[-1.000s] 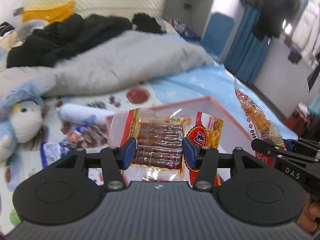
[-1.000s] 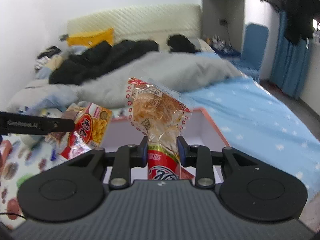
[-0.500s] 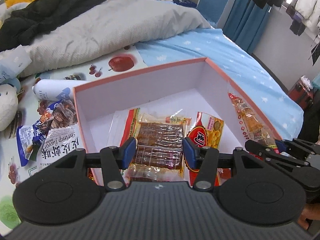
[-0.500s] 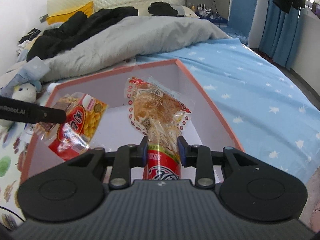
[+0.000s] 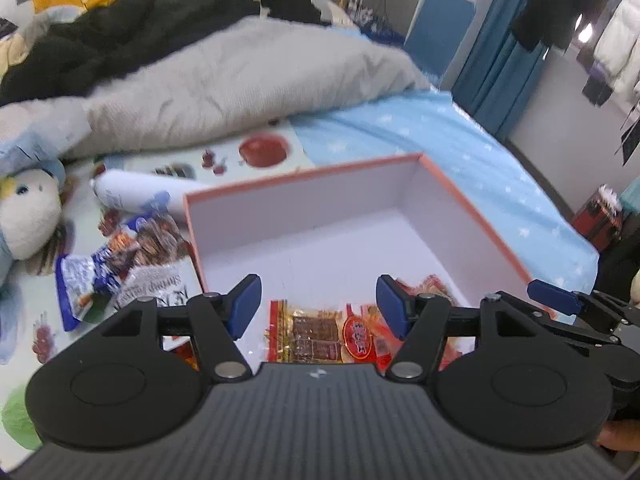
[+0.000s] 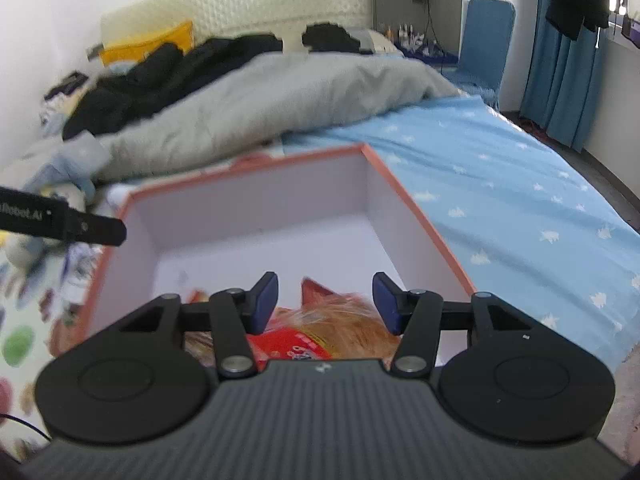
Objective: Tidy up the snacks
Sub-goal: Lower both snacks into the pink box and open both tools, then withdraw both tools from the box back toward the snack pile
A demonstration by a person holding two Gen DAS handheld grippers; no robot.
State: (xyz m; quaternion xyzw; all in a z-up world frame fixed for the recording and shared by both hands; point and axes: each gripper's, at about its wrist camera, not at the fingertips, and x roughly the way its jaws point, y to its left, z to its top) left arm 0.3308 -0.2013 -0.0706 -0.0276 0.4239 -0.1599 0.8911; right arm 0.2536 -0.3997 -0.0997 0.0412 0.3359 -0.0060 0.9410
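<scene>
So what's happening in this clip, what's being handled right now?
A person is sorting snacks into a pink-rimmed box on the bed. Both the left hand-held gripper and right hand-held gripper are open above the box, holding nothing. Snack packets lie on the box floor beneath them, including an orange one. More packets wait beside the box.

Readable lettering on a tool and a packet

The left tool is showing "Robot.AI" in white along its side; a white snack packet beside the box is showing "Shrimp flavor", upside down.
</scene>
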